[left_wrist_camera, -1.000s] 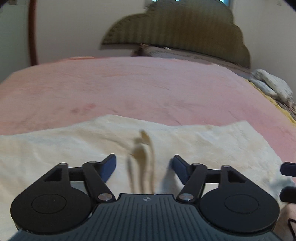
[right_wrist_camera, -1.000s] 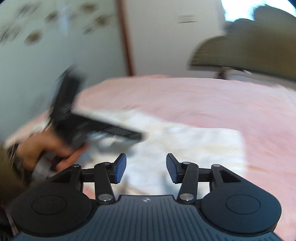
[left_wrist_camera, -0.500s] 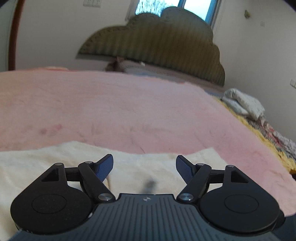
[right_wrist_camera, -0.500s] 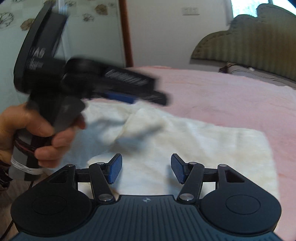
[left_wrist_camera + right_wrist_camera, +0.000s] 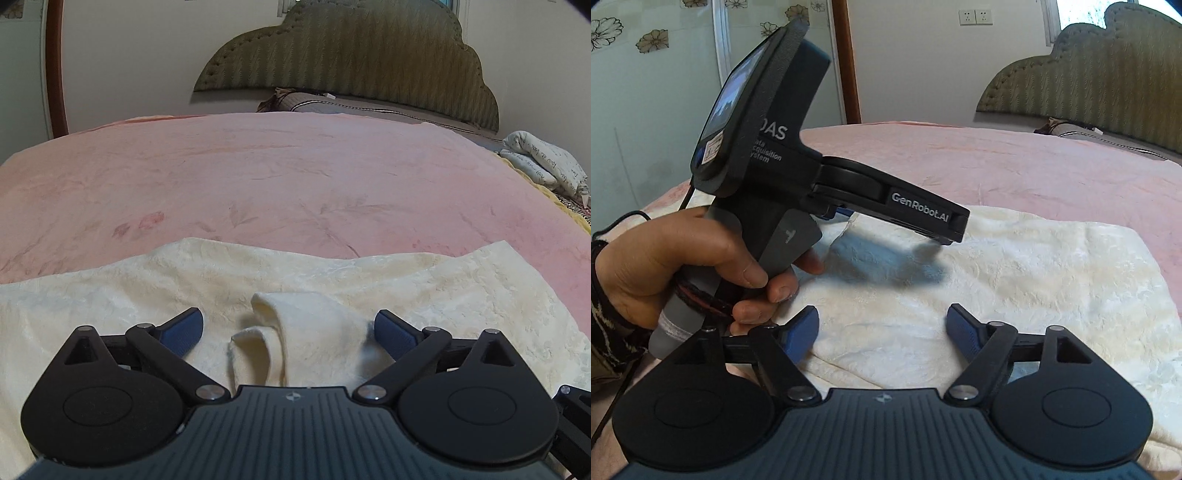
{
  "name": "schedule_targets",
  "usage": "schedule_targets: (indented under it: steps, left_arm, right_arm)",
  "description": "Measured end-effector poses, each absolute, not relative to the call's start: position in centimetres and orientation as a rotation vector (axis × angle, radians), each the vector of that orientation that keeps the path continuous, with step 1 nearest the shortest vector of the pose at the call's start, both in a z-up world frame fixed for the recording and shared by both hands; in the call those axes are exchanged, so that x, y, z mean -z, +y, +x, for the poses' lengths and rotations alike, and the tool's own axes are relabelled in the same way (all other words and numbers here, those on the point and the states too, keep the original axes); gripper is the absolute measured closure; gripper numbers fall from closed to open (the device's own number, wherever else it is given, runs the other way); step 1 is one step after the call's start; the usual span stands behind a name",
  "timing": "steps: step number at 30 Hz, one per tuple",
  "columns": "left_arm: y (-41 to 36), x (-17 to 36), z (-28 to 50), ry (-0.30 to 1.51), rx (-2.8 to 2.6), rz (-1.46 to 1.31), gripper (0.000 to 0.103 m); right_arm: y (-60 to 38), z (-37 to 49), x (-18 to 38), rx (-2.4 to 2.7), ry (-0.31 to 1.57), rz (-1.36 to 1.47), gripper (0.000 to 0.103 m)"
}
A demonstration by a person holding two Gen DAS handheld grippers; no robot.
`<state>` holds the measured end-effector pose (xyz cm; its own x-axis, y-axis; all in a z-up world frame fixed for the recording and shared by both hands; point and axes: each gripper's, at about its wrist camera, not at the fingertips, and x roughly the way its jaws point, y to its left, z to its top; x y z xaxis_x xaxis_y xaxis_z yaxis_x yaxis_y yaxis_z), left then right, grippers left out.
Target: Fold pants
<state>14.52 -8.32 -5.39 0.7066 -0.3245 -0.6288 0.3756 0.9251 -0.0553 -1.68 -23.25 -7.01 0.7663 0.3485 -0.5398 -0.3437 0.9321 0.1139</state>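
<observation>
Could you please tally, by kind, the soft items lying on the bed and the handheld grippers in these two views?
Cream pants: 1
Pink blanket: 1
Grey striped pillow: 1
White bundle with script print: 1
Handheld grippers: 2, left gripper and right gripper, both open
Total: 6

The left gripper (image 5: 288,328) points downward, jaws just opened wide, gripping nothing. The right gripper (image 5: 882,332) has likewise been opening, pads bare. A left hand (image 5: 683,266) grasps the handle.
</observation>
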Motion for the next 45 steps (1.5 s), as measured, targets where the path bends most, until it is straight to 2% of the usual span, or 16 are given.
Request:
schedule_targets:
  steps: [6,10,12,45]
  left_arm:
    - [-8.4,5.5,14.3,0.667,0.379,0.093,0.0]
    - [-8.4,5.7,14.3,0.664,0.38,0.09,0.0]
    - [-8.4,5.7,14.2,0.661,0.379,0.091,0.0]
    - [-8.2,5.7,14.3,0.658,0.381,0.084,0.0]
  right_arm:
    - [-23.1,-1.3,7.0,-0.391,0.594,-0.008,0.016]
    - [-22.6,-1.2,7.3,-0.398,0.61,-0.042,0.003]
    - [-21.7,-1.2,7.4,-0.387,0.615,-0.099,0.0]
    - [-21.6,-1.0,7.6,-0.377,0.614,-0.106,0.0]
